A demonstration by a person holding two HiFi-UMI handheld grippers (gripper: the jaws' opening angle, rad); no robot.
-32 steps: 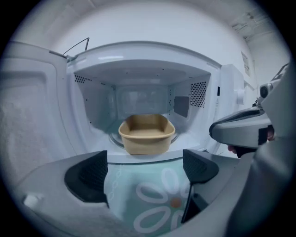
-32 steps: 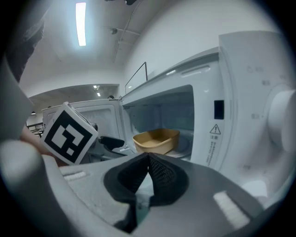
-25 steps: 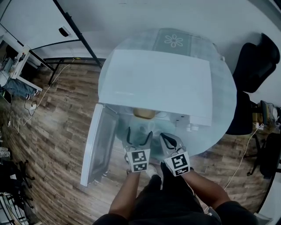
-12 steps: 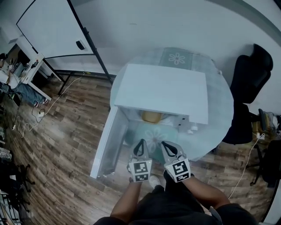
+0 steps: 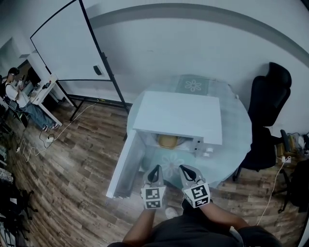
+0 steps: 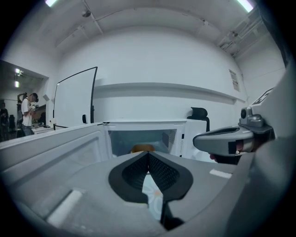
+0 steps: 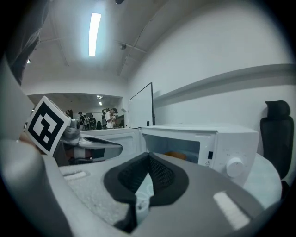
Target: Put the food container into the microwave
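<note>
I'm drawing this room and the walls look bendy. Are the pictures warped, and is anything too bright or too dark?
Head view: the wide lens bends the wall stripe into an arc, and the light is even. Left gripper view: the corners are black, the ledge curves, and the microwave looks sharp. Right gripper view: the ceiling light glares white, and the edges go dark.
</note>
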